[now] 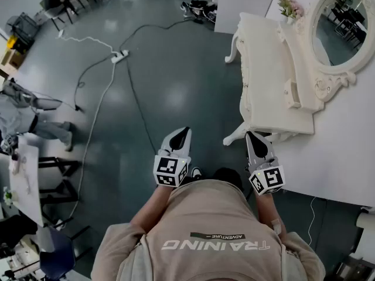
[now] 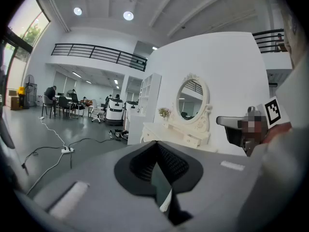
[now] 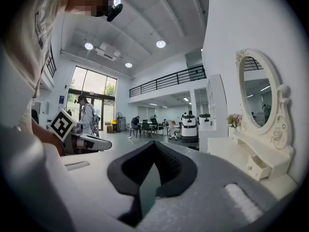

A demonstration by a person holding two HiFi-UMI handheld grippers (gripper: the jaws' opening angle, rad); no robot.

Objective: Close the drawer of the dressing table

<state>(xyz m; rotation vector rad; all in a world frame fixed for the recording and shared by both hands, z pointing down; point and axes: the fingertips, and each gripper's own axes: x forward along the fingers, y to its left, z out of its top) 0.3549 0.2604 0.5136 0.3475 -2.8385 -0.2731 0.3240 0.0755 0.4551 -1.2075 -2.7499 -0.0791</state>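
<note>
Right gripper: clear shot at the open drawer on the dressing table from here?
Probably yes. The right gripper is empty, fingers together, held short of the near end of the dressing table. The small open drawer sits further along the top, with nothing standing between. It likely needs a forward reach.

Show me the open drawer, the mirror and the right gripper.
open drawer [image 3: 256,167], right gripper view, on its front panel.
mirror [image 1: 337,31], head view, on the glass.
right gripper [image 1: 253,136], head view, at its closed fingertips.
</note>
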